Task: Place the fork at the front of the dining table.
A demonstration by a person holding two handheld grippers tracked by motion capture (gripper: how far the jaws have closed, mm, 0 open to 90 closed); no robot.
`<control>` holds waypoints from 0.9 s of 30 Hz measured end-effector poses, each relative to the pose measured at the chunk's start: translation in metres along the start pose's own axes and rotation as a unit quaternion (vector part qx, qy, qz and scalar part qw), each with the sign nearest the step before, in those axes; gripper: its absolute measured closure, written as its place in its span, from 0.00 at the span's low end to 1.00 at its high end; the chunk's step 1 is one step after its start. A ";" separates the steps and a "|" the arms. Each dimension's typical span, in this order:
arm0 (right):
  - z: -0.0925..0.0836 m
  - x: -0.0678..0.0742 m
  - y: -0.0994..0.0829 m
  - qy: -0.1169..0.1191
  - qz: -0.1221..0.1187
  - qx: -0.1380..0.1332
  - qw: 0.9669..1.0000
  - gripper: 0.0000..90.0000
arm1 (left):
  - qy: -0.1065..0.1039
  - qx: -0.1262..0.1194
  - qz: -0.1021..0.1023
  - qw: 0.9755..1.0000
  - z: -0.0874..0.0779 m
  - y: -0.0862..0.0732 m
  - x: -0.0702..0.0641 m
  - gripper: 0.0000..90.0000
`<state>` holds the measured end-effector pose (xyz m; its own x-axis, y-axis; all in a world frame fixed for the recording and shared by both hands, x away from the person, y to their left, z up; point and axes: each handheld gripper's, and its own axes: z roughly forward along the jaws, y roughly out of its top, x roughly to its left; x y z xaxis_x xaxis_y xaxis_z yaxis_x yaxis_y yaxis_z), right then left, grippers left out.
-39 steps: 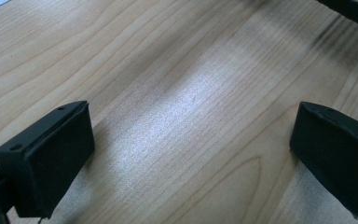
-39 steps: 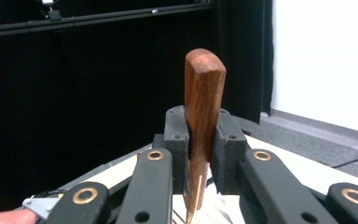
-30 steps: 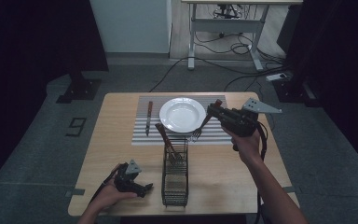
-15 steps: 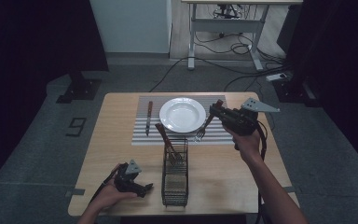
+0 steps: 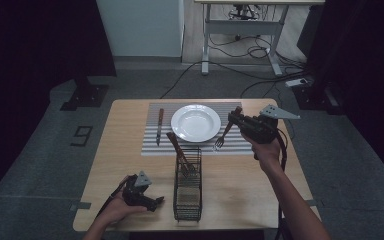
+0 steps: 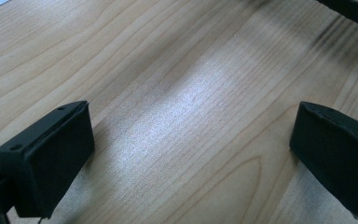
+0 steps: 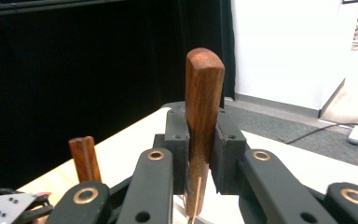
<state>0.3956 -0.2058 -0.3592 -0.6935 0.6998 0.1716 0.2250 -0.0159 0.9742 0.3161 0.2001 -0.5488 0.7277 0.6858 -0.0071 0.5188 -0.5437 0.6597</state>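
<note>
Right gripper (image 5: 236,120) clamped on fork (image 5: 224,132), wooden handle up, tines slanting down just right of plate (image 5: 196,123). Left gripper (image 5: 152,202) spread wide, idling on table (image 5: 260,180), well apart.

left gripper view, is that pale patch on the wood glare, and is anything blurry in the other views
Left gripper view: yes, a pale sheen of reflected light on the table between the wide-apart jaws, wood grain sharp. Right gripper view: the fork handle, clamped in the jaws, is in focus; the white wall behind is overexposed. High view: dim and soft, black curtains at both sides, plate brightest.
</note>
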 end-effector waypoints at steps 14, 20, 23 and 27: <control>0.007 -0.024 -0.014 -0.040 0.011 0.027 0.999 0.88 | 0.000 0.000 0.000 1.000 0.000 0.000 0.000 0.00; 0.009 -0.035 -0.021 -0.059 0.017 0.041 0.997 0.88 | 0.000 0.000 0.000 1.000 0.000 0.000 0.000 0.00; 0.011 -0.039 -0.024 -0.066 0.018 0.049 0.996 0.88 | 0.000 0.000 0.000 1.000 0.000 0.000 0.000 0.00; 0.012 -0.044 -0.028 -0.073 0.022 0.055 0.996 0.88 | 0.000 0.000 0.000 1.000 0.000 0.000 0.000 0.00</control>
<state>0.4281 -0.2275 -0.3956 -0.5762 0.7964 0.1838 0.3326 0.0230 0.9428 0.3161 0.2001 -0.5488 0.7278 0.6857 -0.0076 0.5191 -0.5437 0.6595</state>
